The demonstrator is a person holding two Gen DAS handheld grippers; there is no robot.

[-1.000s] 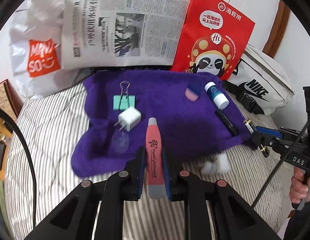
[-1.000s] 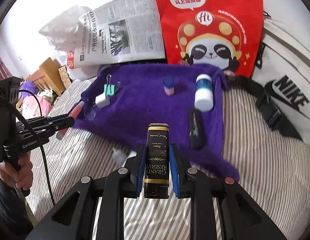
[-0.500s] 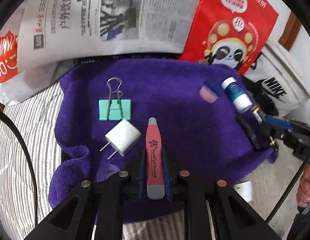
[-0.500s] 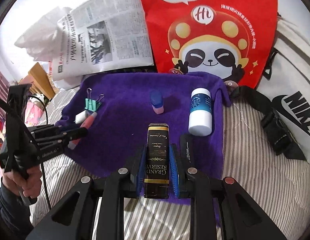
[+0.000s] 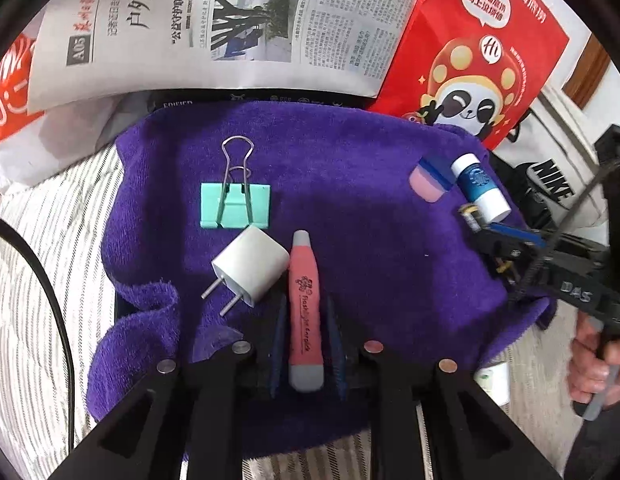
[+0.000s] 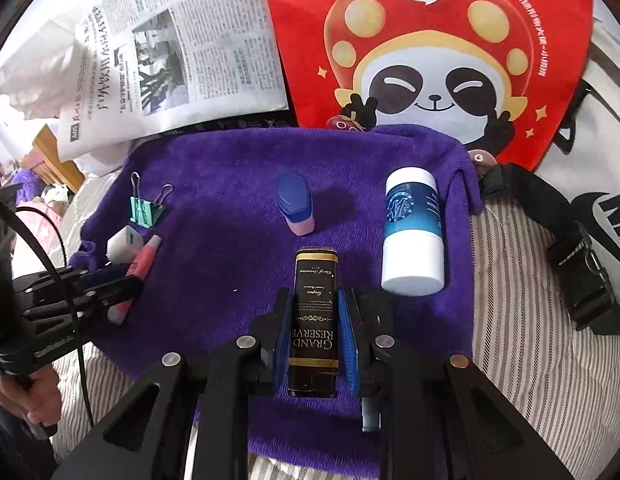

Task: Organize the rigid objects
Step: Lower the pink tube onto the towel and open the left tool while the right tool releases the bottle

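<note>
Pink flashlight pen (image 5: 305,312) lies low in the centre of the left wrist view, on the purple towel (image 5: 350,208), its tip just beside the white charger plug (image 5: 252,266). The left gripper (image 5: 304,348) has its jaws spread a little, with a thin gap on each side of the pen. The right gripper (image 6: 315,340) pinches the black "Grand Reserve" tin (image 6: 314,320) in the lower centre of its view, near the white and blue bottle (image 6: 412,232). To do this step well, the person should probably draw the left gripper straight back, so the pen does not roll. Compared with half a second ago, both grippers are further over the towel, and the left jaws no longer press the pen.
</note>
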